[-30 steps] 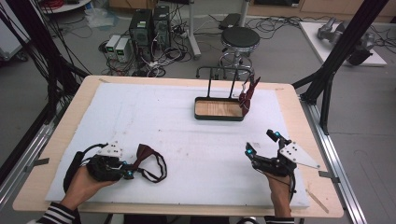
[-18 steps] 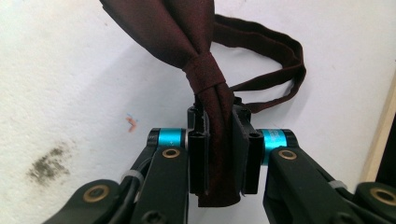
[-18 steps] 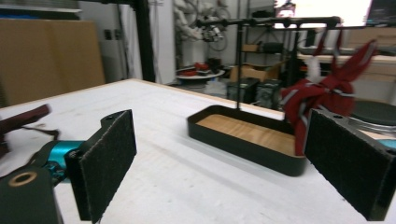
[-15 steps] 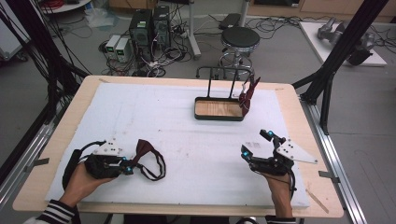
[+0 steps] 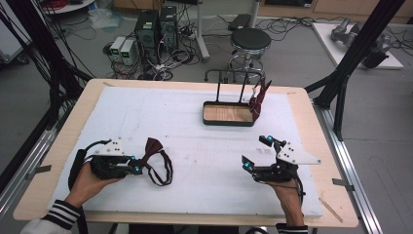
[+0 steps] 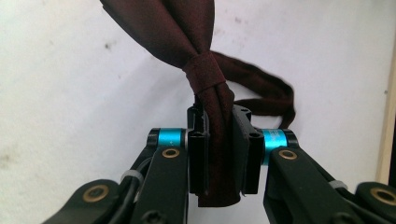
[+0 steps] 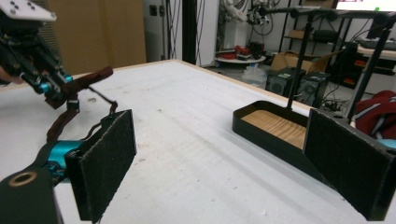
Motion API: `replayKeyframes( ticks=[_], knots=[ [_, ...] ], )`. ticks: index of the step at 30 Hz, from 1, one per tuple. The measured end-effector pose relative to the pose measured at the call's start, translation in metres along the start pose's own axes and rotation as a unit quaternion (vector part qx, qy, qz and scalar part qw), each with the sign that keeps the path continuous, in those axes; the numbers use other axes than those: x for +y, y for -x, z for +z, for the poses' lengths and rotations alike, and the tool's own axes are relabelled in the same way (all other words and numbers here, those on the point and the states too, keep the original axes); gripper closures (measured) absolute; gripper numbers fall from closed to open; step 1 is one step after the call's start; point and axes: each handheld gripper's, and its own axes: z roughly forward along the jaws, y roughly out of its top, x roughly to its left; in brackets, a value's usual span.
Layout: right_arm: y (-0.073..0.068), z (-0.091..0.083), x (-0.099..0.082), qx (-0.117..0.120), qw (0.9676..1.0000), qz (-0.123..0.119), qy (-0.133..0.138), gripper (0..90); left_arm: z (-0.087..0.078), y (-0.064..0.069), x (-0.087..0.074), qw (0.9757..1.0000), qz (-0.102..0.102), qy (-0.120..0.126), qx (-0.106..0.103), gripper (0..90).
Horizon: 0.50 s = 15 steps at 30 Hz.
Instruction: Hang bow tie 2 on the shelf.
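Dark maroon bow tie (image 5: pixel 155 152) with a thin strap loop, lying at the near left of the table. Fabric is matte, deep wine-red, pinched at a knotted centre band; wings spread above the knot in the left gripper view (image 6: pixel 187 37), strap curls off to the right there. Left gripper (image 5: pixel 138 167) is clenched on the bow tie: both pads squeeze the cloth just below the knot, and the strap loop rests on the foam beside it. Right gripper (image 5: pixel 257 152) sits at the near right, well apart from the tie, jaws wide and released, nothing between the pads (image 7: pixel 105 165).

Surface: white foam sheet (image 5: pixel 195 146) with scuffs and small marks, laid over a light wooden table (image 5: pixel 311 146) whose edge shows all round. At the far side of the sheet stands a black tray (image 5: pixel 229 114) with a wooden floor and a black metal rail rising behind it. A second maroon bow tie (image 5: pixel 258 97) hangs on that rail at the tray's right end.

Room: grey floor, black frame posts (image 5: pixel 358 53) at both sides, a black round stool (image 5: pixel 250 41) behind the table, computer towers (image 5: pixel 156 29) and tangled cables on the floor.

Count: two bow ties, two grippers, one tray, one stool, two hands, one striped sleeve cuff (image 5: pixel 61 214) at the left hand.
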Motion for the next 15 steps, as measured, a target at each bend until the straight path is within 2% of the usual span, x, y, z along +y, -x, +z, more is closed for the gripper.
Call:
replayKeyframes(
  ticks=[5, 10, 15],
  knots=[
    [-0.001, 0.005, 0.003, 0.015, 0.9999, 0.003, -0.003, 8.8, -0.001, -0.002, 0.008, 0.9996, 0.016, 0.021, -0.015, 77.9],
    [-0.002, 0.010, 0.006, 0.027, 0.9996, 0.005, -0.008, 8.8, 0.002, -0.004, 0.016, 0.9972, 0.043, 0.044, -0.042, 77.9],
    [-0.004, 0.016, 0.011, 0.044, 0.9988, 0.003, -0.019, 8.8, 0.007, -0.002, 0.026, 0.9944, 0.067, 0.064, -0.050, 77.8]
  ],
)
